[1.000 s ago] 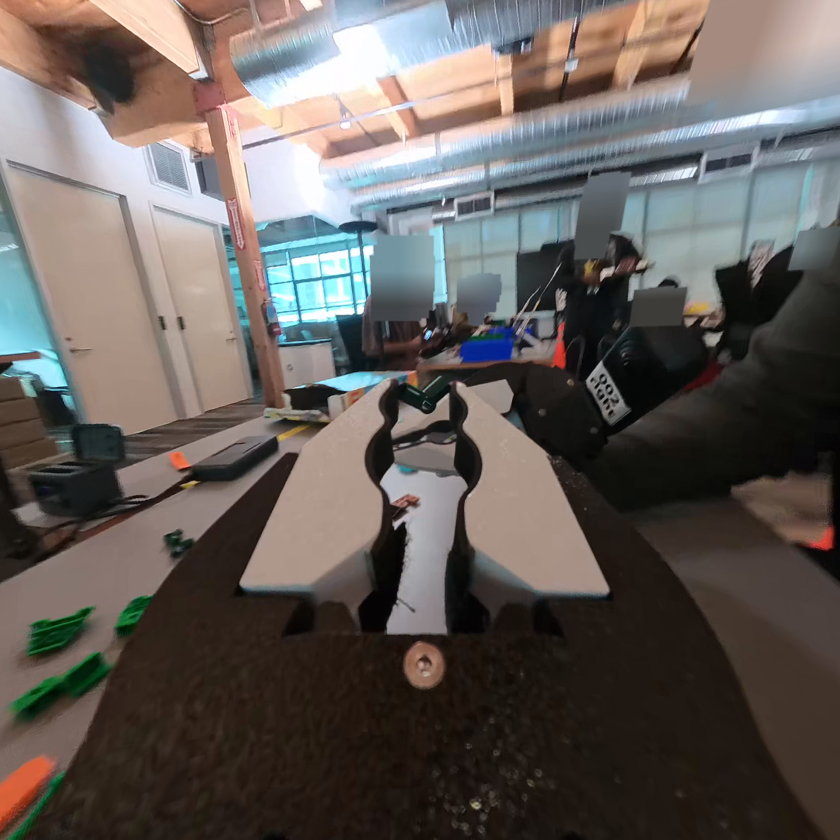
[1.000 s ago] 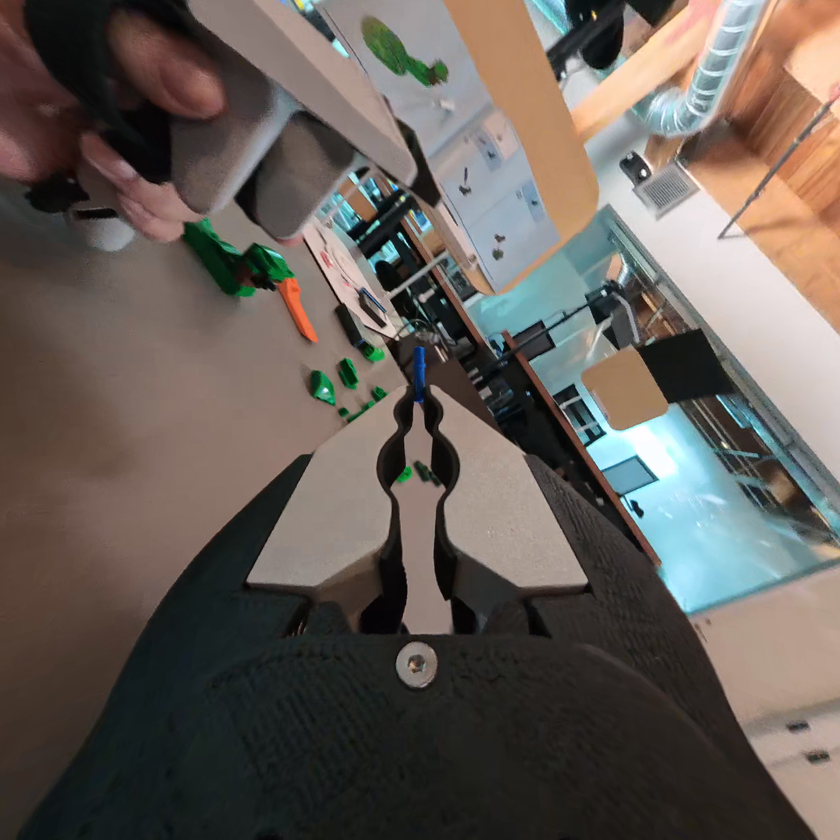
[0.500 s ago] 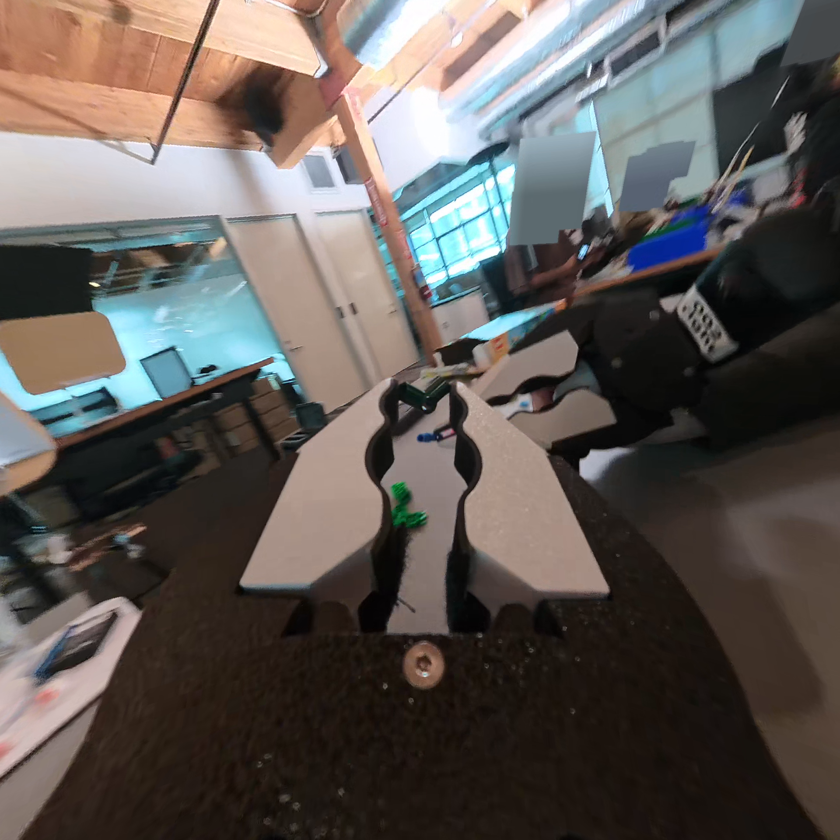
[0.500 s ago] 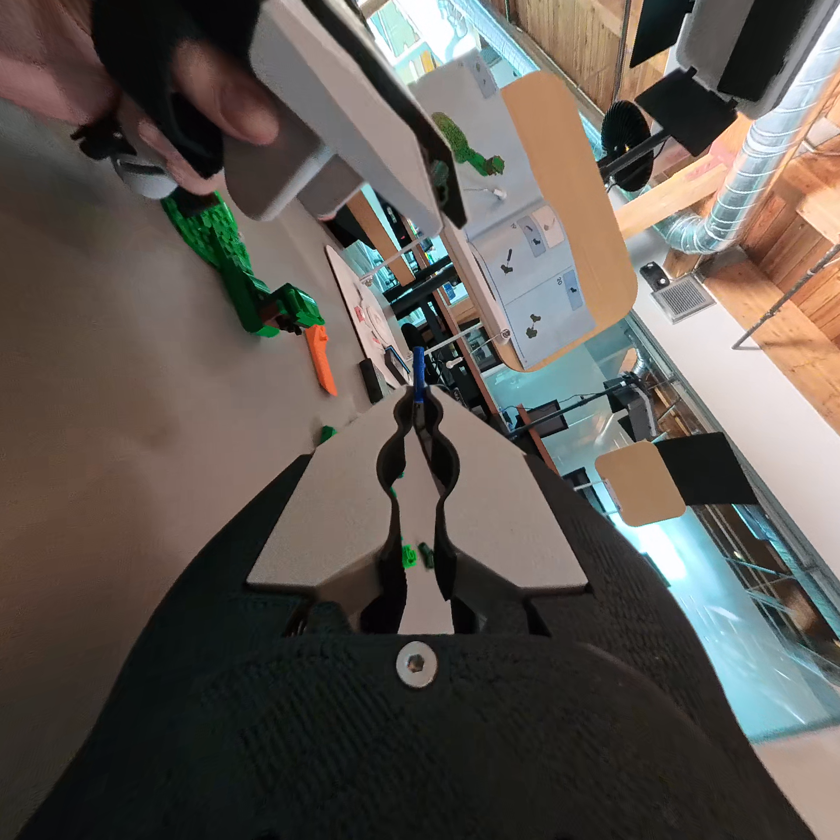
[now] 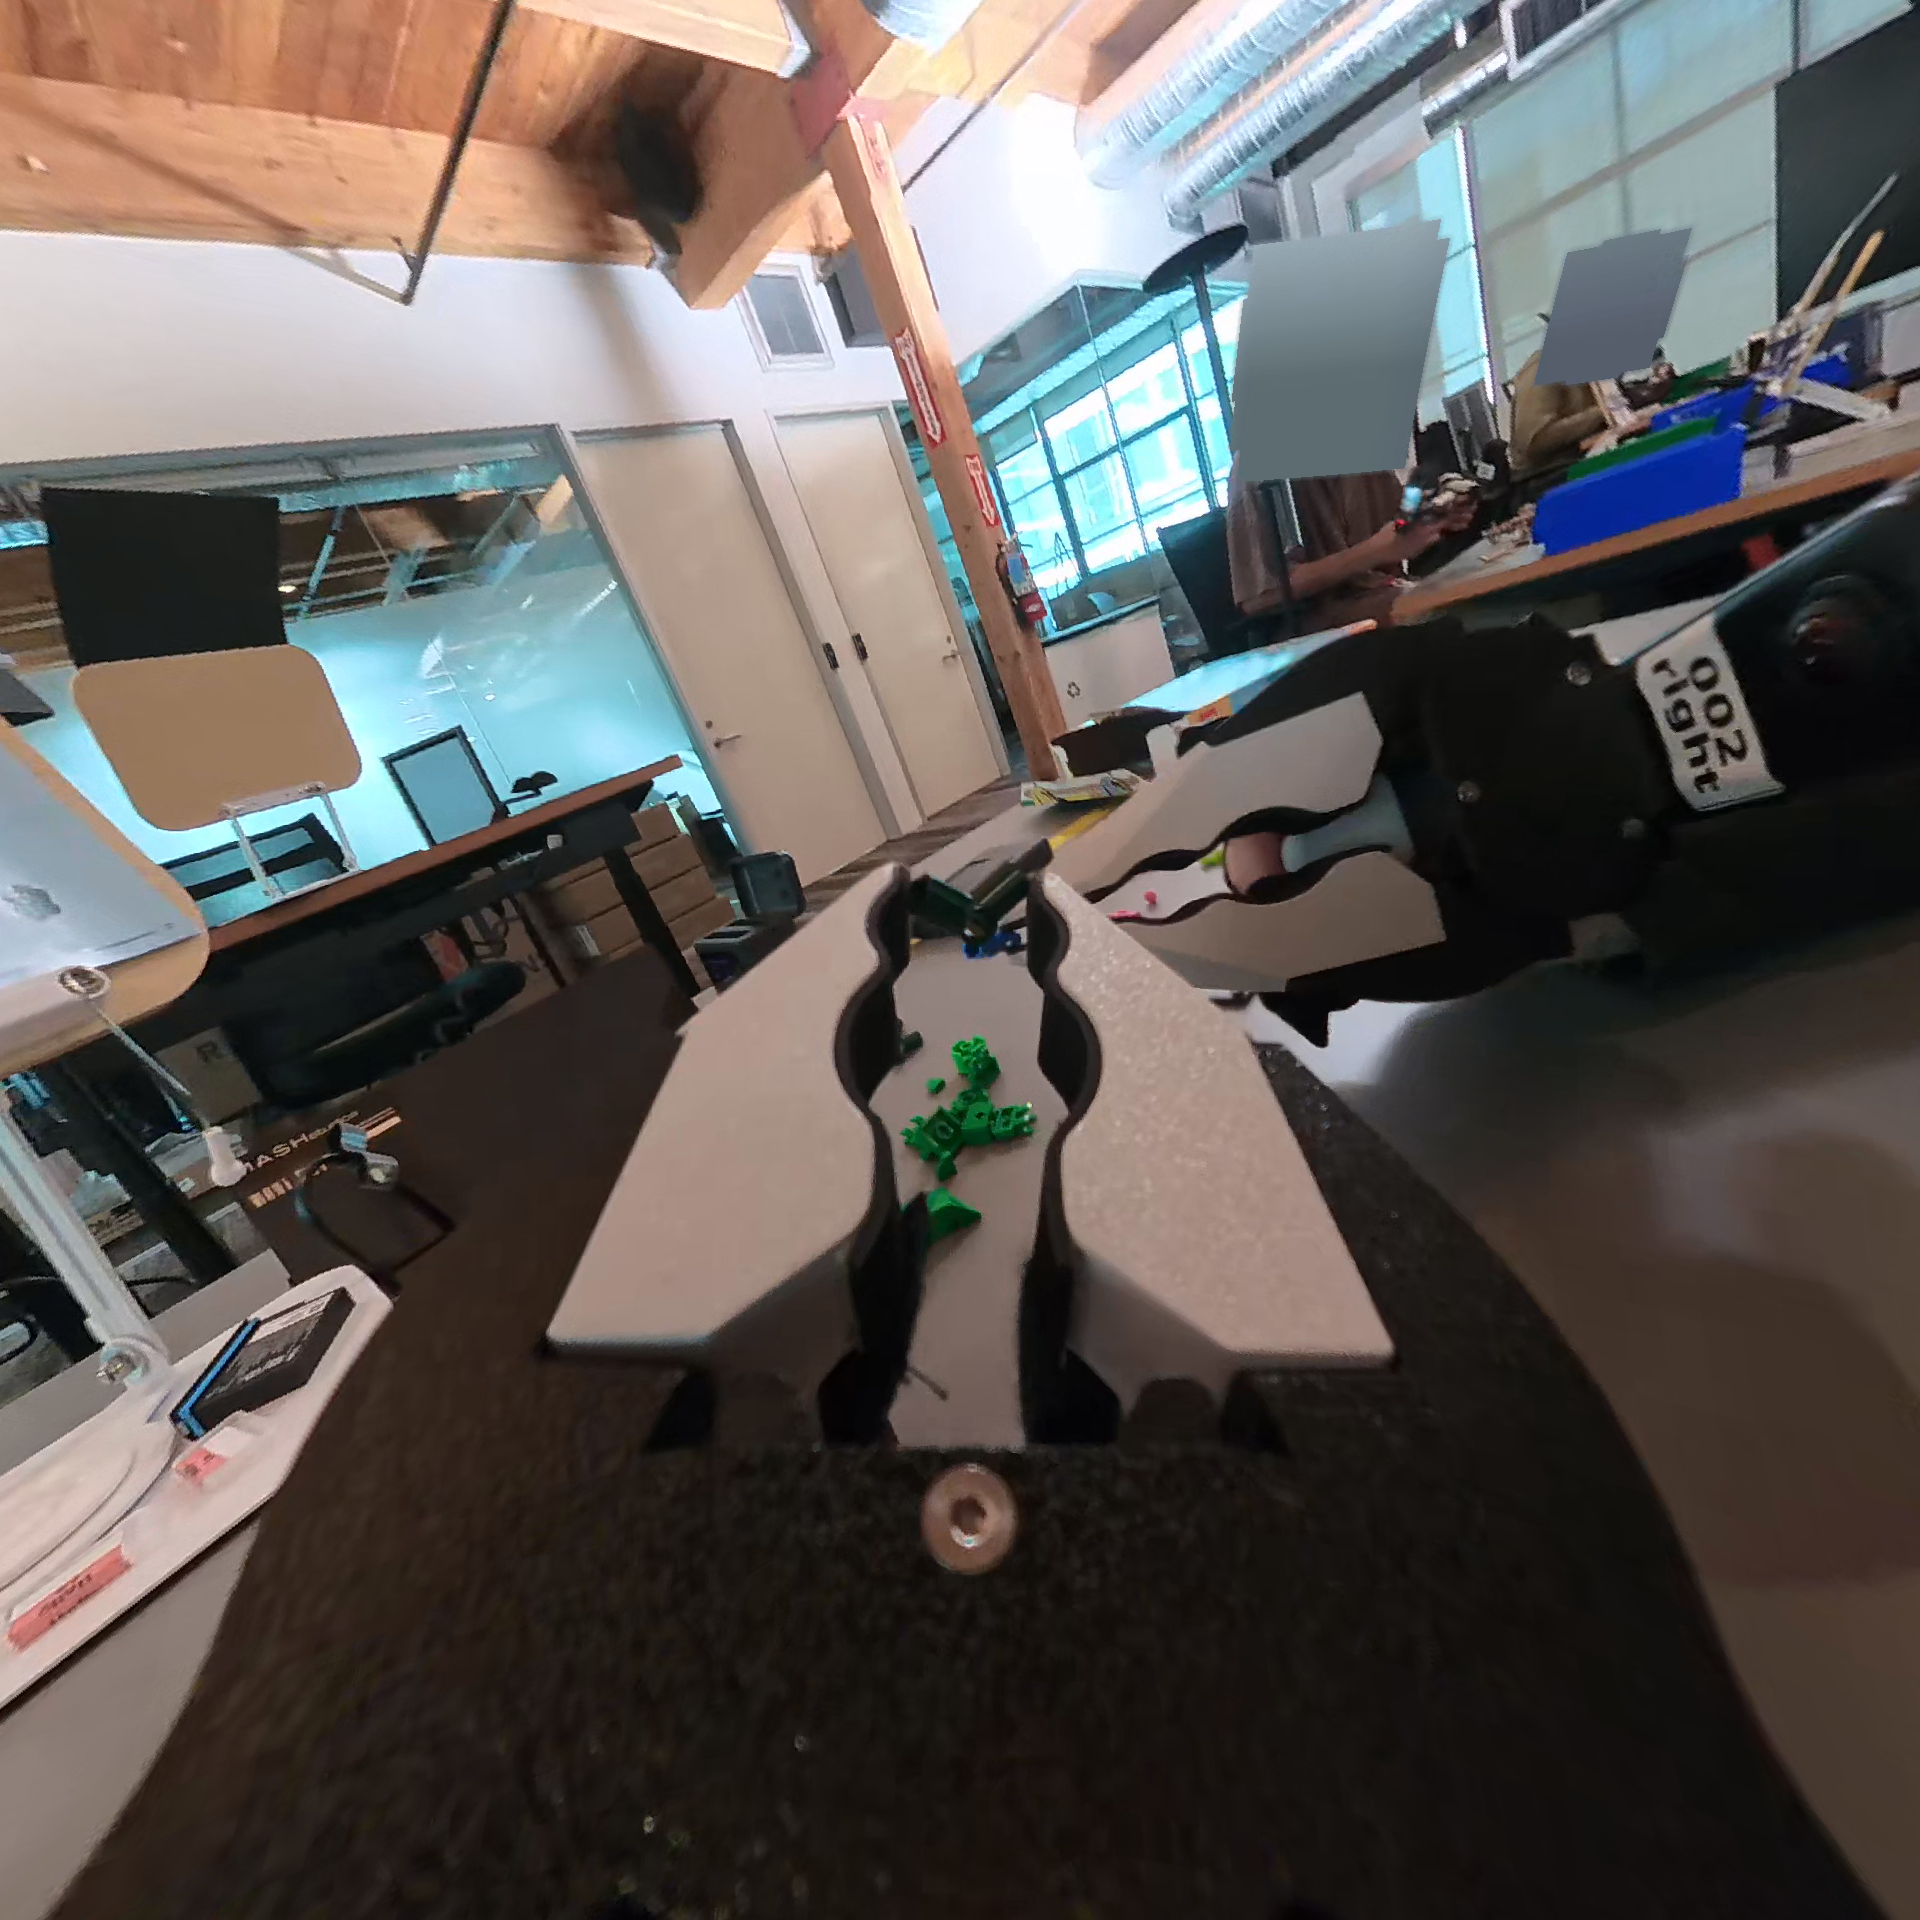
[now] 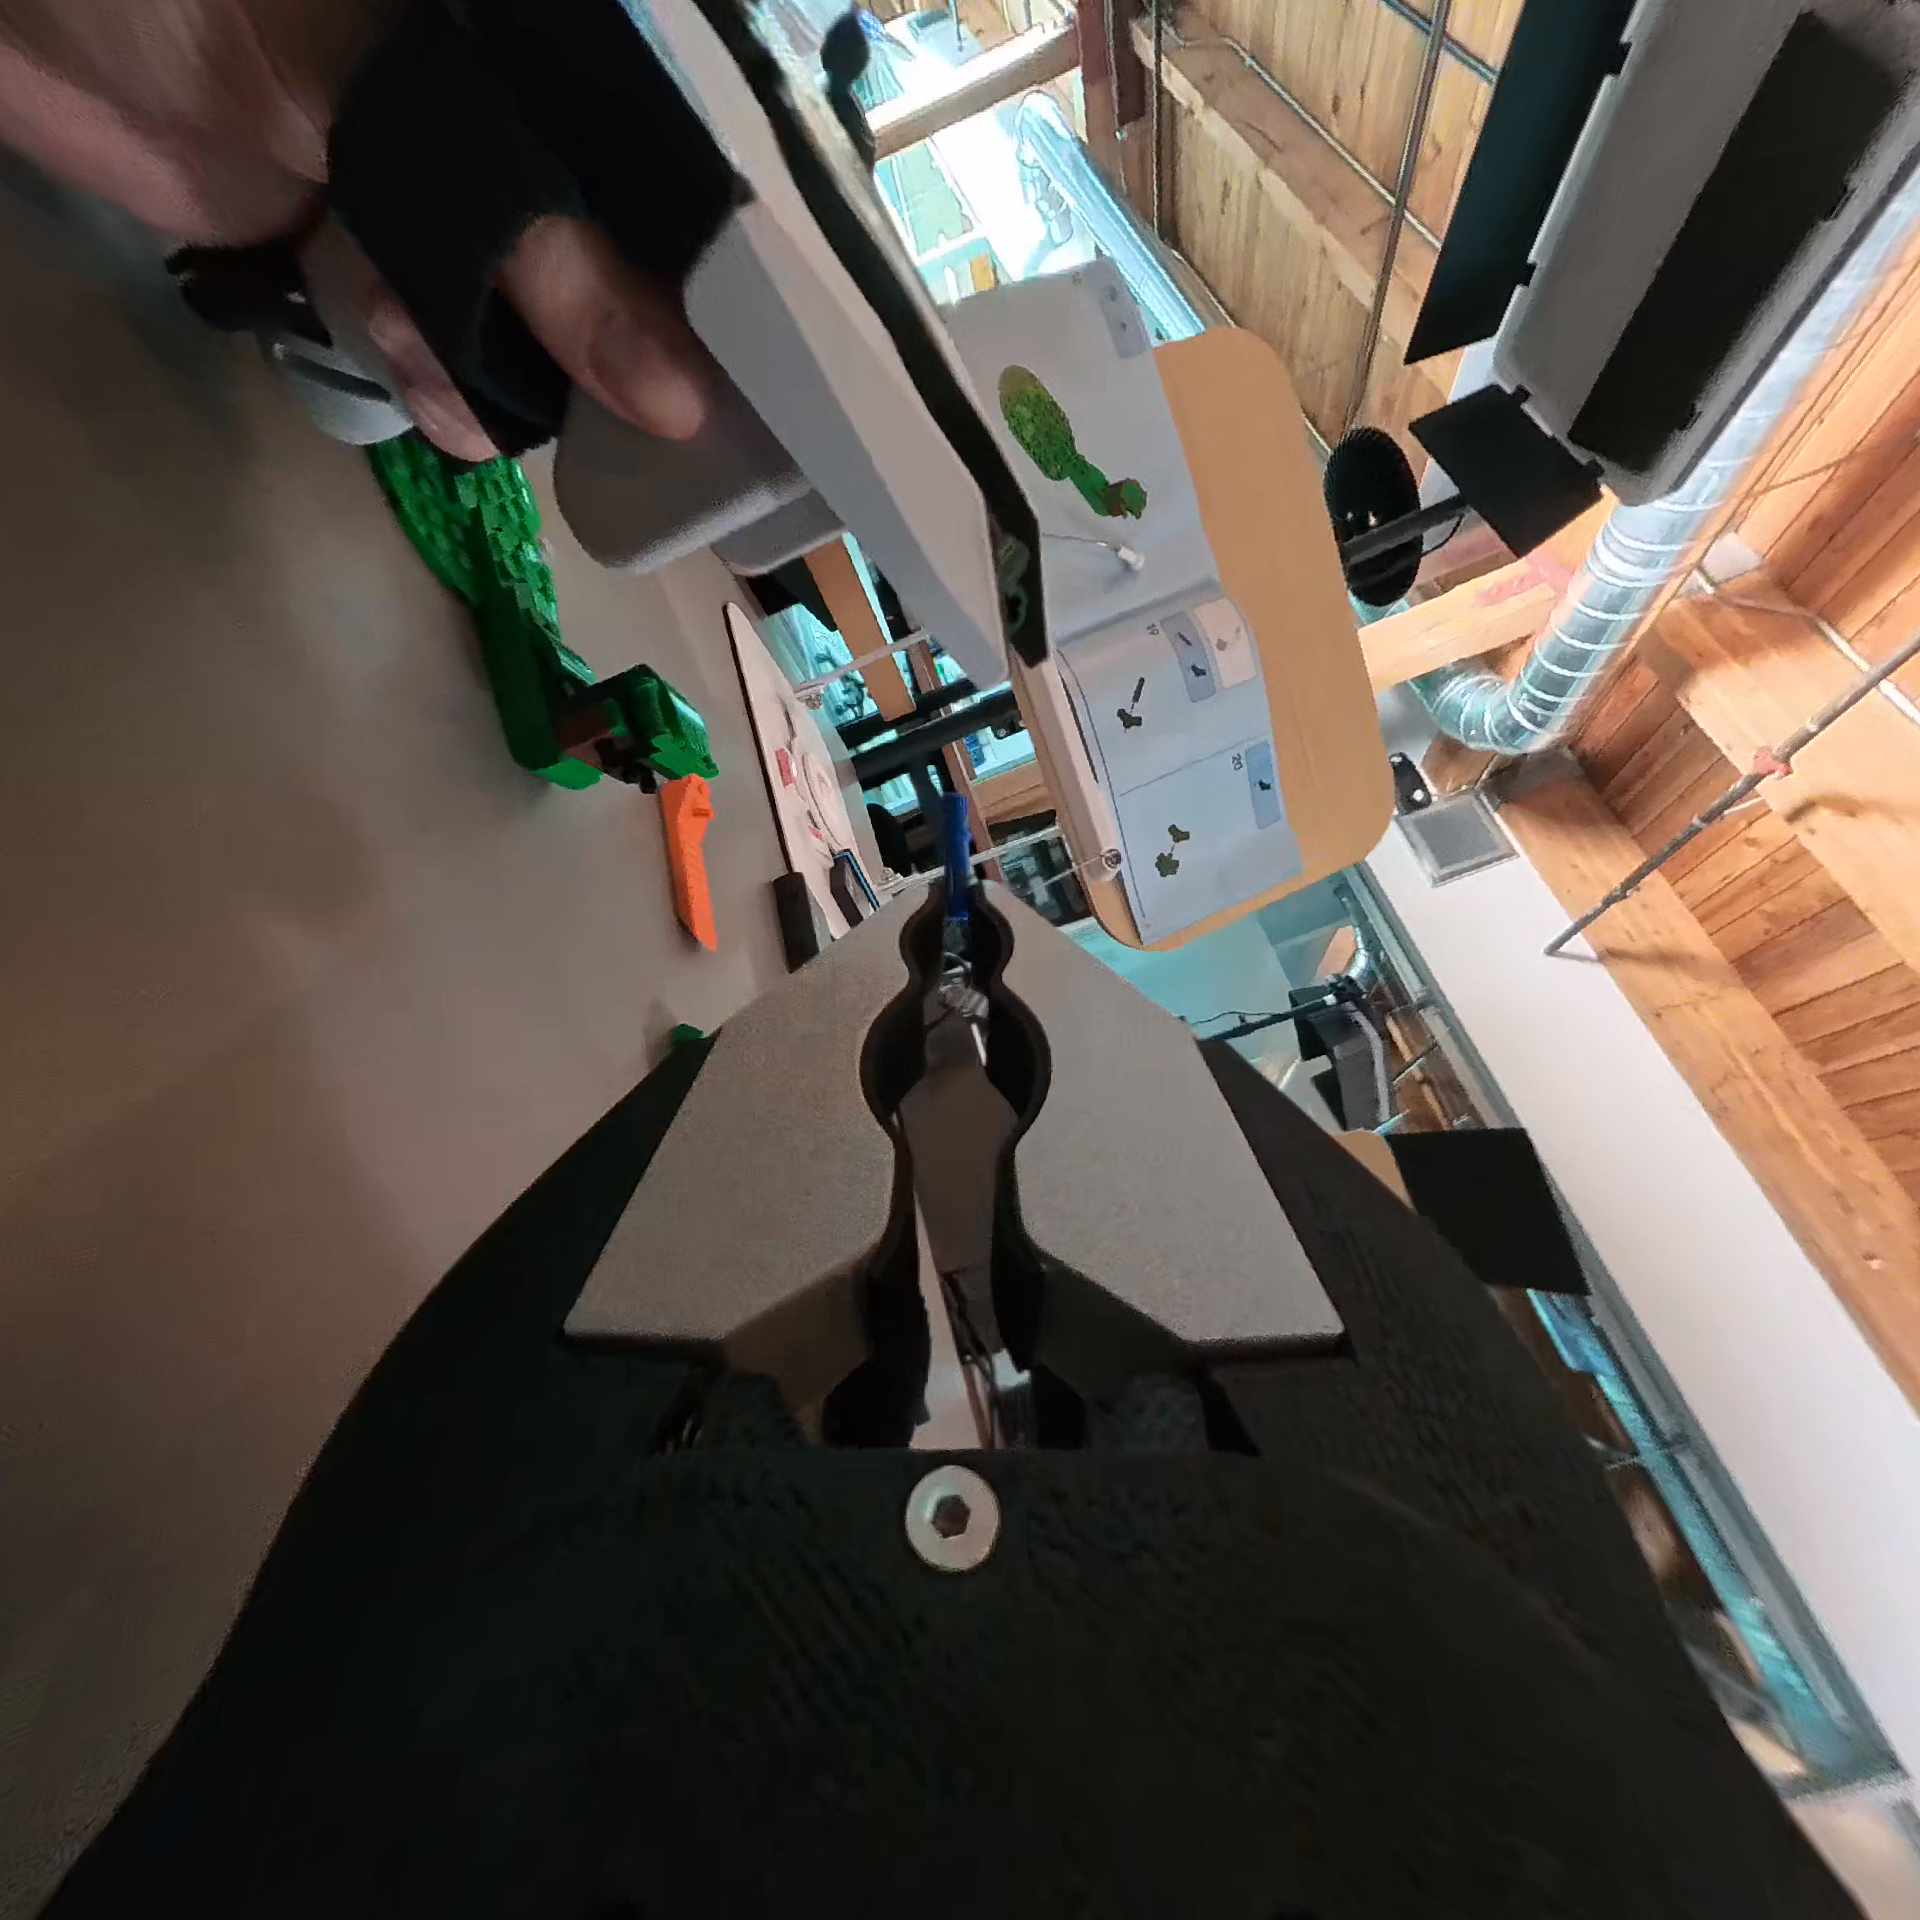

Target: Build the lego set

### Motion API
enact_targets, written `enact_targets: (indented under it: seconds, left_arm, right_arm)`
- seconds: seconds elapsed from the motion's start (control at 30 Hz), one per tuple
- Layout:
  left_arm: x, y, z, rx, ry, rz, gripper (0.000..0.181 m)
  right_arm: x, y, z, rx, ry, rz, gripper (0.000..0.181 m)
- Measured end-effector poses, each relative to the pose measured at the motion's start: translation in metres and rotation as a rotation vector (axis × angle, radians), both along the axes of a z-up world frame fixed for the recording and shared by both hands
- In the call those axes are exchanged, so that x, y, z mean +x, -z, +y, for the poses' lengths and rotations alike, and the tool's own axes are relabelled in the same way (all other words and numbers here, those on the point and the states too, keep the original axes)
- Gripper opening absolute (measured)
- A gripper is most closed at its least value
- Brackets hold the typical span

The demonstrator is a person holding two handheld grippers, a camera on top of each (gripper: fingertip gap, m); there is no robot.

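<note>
My left gripper (image 5: 966, 902) is shut on a small dark green lego piece (image 5: 971, 896), held above the grey table (image 5: 1558, 1195). My right gripper (image 6: 956, 906) is shut on a thin blue pin (image 6: 954, 836) that sticks out past its tips. In the left wrist view the right gripper (image 5: 1091, 899) comes in from the right, its blue pin (image 5: 987, 943) just under the green piece. In the right wrist view the left gripper (image 6: 1013, 597) is above, a hand (image 6: 582, 343) holding it. A large green lego build (image 6: 499, 582) lies on the table.
Loose green pieces (image 5: 966, 1122) lie on the table below my left fingers. An orange piece (image 6: 691, 868) lies beside the build. An open instruction booklet (image 6: 1164, 675) stands on a holder. A black device (image 5: 260, 1361) sits at the left. A person (image 5: 1320, 551) sits at a far desk. My right fingertips sit around 4 cm from my left ones. Left tips and right tips are each some 15 cm from the large green lego build (image 6: 499, 582).
Both grippers have turned and drawn together. The blue pin now sits close under the dark green piece. The green build has come into fuller view beneath the left gripper.
</note>
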State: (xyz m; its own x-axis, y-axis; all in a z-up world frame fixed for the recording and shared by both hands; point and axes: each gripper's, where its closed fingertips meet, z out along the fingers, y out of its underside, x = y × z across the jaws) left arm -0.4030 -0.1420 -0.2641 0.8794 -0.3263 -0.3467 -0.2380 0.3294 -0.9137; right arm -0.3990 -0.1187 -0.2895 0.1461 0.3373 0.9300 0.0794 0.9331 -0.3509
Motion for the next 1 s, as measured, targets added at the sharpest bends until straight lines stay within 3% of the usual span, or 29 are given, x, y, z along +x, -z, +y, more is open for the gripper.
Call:
enact_targets:
  seconds: [0.37,0.67,0.83,1.0]
  left_arm:
    - [0.013,0.009,-0.005,-0.073,0.152,-0.024,0.02]
    - [0.016,0.0,-0.013,-0.062,0.247,-0.123,0.02]
    - [0.014,-0.016,-0.024,-0.052,0.41,-0.32,0.019]
    - [0.02,-0.012,-0.032,-0.121,0.536,-0.333,0.018]
  right_arm:
    - [0.007,-0.006,-0.015,0.028,-0.081,0.04,0.001]
    - [0.007,-0.007,-0.022,0.009,-0.115,0.042,0.001]
    - [0.006,-0.014,-0.027,0.009,-0.104,0.074,0.001]
    - [0.008,-0.013,-0.034,0.092,-0.099,0.084,0.001]
